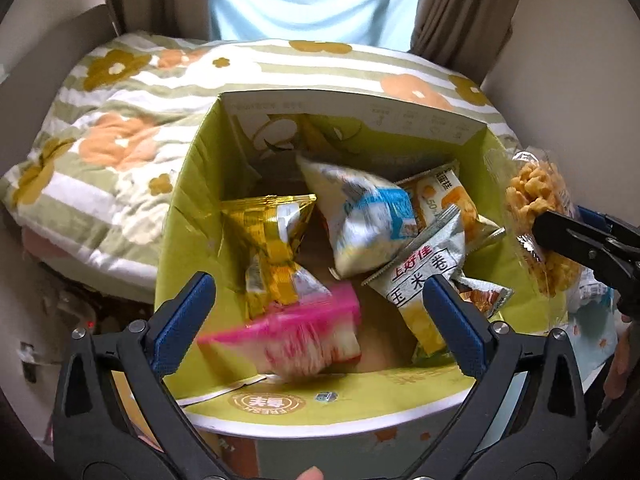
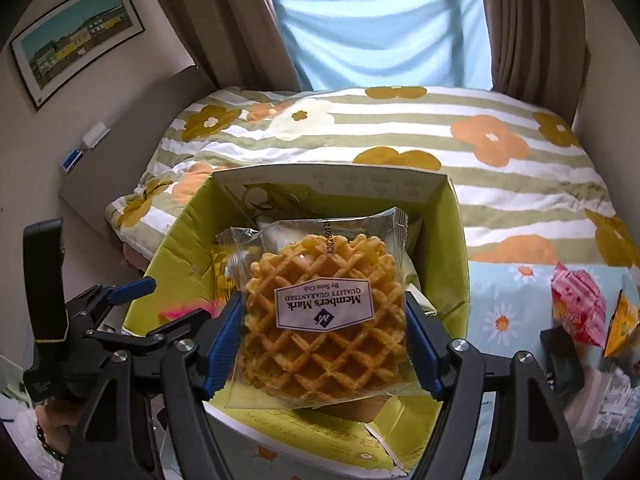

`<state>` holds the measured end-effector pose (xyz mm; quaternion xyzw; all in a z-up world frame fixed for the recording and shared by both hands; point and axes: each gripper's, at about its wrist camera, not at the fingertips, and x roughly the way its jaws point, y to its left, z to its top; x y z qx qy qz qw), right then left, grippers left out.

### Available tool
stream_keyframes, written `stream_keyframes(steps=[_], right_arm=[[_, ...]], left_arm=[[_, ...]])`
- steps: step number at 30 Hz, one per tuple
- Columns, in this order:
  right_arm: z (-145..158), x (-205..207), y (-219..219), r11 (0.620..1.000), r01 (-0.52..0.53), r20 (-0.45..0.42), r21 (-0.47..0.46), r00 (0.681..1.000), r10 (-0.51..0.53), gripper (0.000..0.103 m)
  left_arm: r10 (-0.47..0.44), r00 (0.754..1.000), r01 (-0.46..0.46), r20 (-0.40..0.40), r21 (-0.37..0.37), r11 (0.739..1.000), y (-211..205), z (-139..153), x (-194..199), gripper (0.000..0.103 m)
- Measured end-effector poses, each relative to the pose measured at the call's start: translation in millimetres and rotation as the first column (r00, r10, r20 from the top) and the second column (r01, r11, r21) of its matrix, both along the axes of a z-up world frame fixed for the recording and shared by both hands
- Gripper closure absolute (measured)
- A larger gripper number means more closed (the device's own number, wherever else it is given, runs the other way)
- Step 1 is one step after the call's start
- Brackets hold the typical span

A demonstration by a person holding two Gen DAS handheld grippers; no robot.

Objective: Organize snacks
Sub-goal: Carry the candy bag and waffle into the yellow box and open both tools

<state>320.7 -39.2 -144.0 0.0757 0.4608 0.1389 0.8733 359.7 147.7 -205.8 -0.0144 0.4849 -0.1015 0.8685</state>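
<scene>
A green cardboard box (image 1: 192,216) stands open in front of the bed and holds several snack packets. My left gripper (image 1: 320,312) is open above the box's near edge. A blurred pink packet (image 1: 296,336) is just below its open jaws, not held. A gold packet (image 1: 272,240), a white and blue packet (image 1: 360,220) and a grey corn-roll packet (image 1: 424,268) lie in the box. My right gripper (image 2: 324,320) is shut on a clear-wrapped waffle (image 2: 324,312) above the box (image 2: 176,256). The waffle also shows in the left wrist view (image 1: 536,200).
A bed with a flowered, striped quilt (image 2: 400,132) lies behind the box. To the right, a pink packet (image 2: 576,308) and an orange packet (image 2: 620,324) sit on a light blue daisy cloth (image 2: 500,288). Brown curtains and a blue sheet hang at the back.
</scene>
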Motion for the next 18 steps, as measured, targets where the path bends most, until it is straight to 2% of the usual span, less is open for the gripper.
stream_keyframes(steps=[4,8,10,12,18], right_arm=[[-3.1,-2.6,-5.1,1.0,0.007,-0.023,0.021,1.0,-0.007,0.033],[-6.6,-5.9,-3.8,1.0,0.003,-0.04,0.019,0.999,-0.002,0.031],[-9.8,-7.3,-3.2,1.0,0.0,-0.06,0.017,0.998,0.001,0.026],[-12.1,-9.0,-4.2,1.0,0.007,-0.067,0.01,0.998,-0.006,0.002],[-10.9,-20.3,-11.0,1.0,0.0,0.003,-0.001,1.0,0.0,0.0]], left_arm=[[0.01,1.0,-0.01,-0.014,-0.017,1.0,5.2,1.1,-2.0,0.0],[0.022,1.0,-0.022,-0.015,-0.001,1.0,8.3,2.5,-4.3,0.0],[0.029,0.999,-0.029,-0.017,-0.001,1.0,9.8,2.2,-6.4,0.0],[0.035,0.999,-0.035,-0.021,-0.006,0.999,10.8,2.8,-8.2,0.0],[0.043,0.998,-0.043,-0.036,0.003,0.999,9.2,-1.7,-12.2,0.0]])
